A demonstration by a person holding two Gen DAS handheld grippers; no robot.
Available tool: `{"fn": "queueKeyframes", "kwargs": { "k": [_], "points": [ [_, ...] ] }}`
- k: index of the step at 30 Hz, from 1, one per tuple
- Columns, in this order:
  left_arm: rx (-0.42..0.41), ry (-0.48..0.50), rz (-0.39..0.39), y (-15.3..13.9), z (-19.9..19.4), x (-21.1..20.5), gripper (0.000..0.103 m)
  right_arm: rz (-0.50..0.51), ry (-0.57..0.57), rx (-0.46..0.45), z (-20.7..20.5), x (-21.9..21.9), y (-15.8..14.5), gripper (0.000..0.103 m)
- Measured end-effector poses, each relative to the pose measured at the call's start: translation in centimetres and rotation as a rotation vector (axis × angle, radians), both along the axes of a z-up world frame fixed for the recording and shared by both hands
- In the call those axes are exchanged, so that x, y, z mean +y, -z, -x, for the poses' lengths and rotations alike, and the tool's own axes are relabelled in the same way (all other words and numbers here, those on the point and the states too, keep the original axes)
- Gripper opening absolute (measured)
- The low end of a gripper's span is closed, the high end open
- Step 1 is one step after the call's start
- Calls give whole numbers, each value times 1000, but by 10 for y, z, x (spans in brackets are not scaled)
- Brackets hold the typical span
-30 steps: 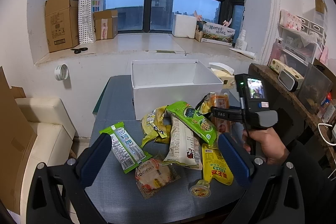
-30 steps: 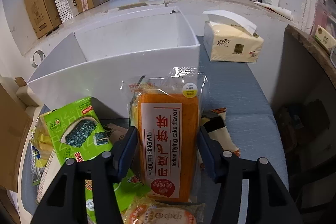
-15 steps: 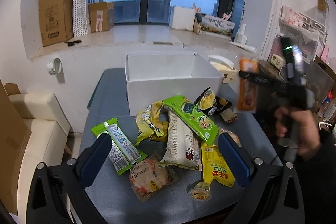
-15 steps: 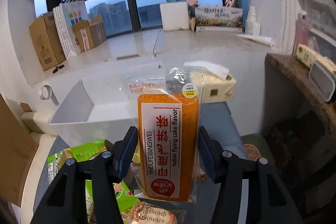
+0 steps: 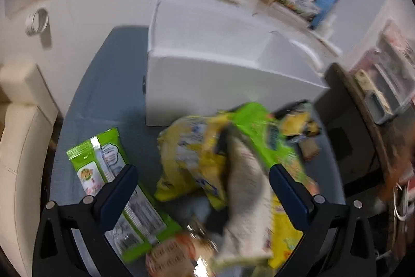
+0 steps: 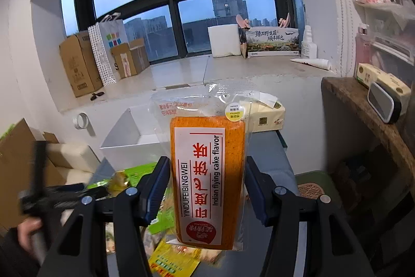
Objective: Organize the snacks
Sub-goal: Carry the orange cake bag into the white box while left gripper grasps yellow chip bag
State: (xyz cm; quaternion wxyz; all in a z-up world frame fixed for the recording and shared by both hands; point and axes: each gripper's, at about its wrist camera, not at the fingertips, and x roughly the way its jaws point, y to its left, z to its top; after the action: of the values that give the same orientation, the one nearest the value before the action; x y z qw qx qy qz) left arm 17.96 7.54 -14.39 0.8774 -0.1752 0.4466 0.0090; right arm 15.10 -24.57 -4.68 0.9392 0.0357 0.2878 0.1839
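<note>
Orange cake pack (image 6: 207, 183) clamped upright in my right gripper (image 6: 206, 187), lifted above the table.

Both of my right fingers (image 6: 155, 186) press its sides, label toward the camera, with the white box (image 6: 129, 139) open behind and below it and a tissue box (image 6: 267, 116) just beyond. My left gripper (image 5: 202, 188) hangs spread wide and holds nothing, low over the snack pile (image 5: 233, 160) on the blue-grey table (image 5: 103, 85); a green packet (image 5: 103, 173) lies under its left finger (image 5: 116, 188), and the pile sits just in front of the white box (image 5: 220, 79).
</note>
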Motion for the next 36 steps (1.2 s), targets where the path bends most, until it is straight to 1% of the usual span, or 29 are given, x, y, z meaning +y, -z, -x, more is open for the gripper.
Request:
{"fn": "queueKeyframes", "kwargs": {
  "k": [2, 4, 5, 6, 7, 9, 12, 16, 18, 19, 20, 22, 26, 29, 32, 36],
  "points": [
    [18, 10, -48, 8, -9, -2, 103, -2, -3, -6, 6, -2, -2, 61],
    [41, 23, -52, 17, -17, -4, 103, 9, -3, -16, 9, -3, -4, 61],
    [78, 14, -59, 23, -21, -4, 101, 8, -3, -15, 9, -4, -4, 61],
    [90, 6, -52, 27, -23, -3, 94, 4, -4, -12, 10, -5, -4, 61],
    [91, 5, -40, 29, -23, -2, 79, -12, 2, -6, 11, -8, -3, 61],
    [95, 16, -45, 33, -23, -3, 58, -21, 6, -4, 13, -10, -3, 61],
    [91, 15, -34, 38, -23, -2, 56, -21, 10, -6, 16, -11, -4, 61],
    [95, 7, -50, 37, -20, -1, 56, -28, 12, -8, 17, -13, -6, 62],
    [73, 1, -57, 25, -12, 2, 56, -31, 16, -10, 18, -12, -6, 62],
    [70, 0, -64, 13, -6, 3, 56, -30, 9, -6, 18, -11, -5, 62],
    [47, -6, -74, 4, -1, 3, 56, -30, 7, -4, 18, -10, -4, 62],
    [-2, -24, -93, -13, 9, 4, 56, -27, -3, 3, 17, -7, -2, 62],
    [-139, -38, -132, -63, 29, 1, 56, -29, -30, 8, 12, 3, 2, 62],
    [-208, -31, -145, -100, 25, -3, 56, -26, -63, 14, 0, 16, 3, 62],
    [-259, -30, -188, -131, 9, -7, 56, -34, -110, 20, -22, 33, -1, 62],
    [-280, -18, -203, -151, -15, -1, 56, -75, -172, 32, -63, 54, -8, 62]
  ]
}}
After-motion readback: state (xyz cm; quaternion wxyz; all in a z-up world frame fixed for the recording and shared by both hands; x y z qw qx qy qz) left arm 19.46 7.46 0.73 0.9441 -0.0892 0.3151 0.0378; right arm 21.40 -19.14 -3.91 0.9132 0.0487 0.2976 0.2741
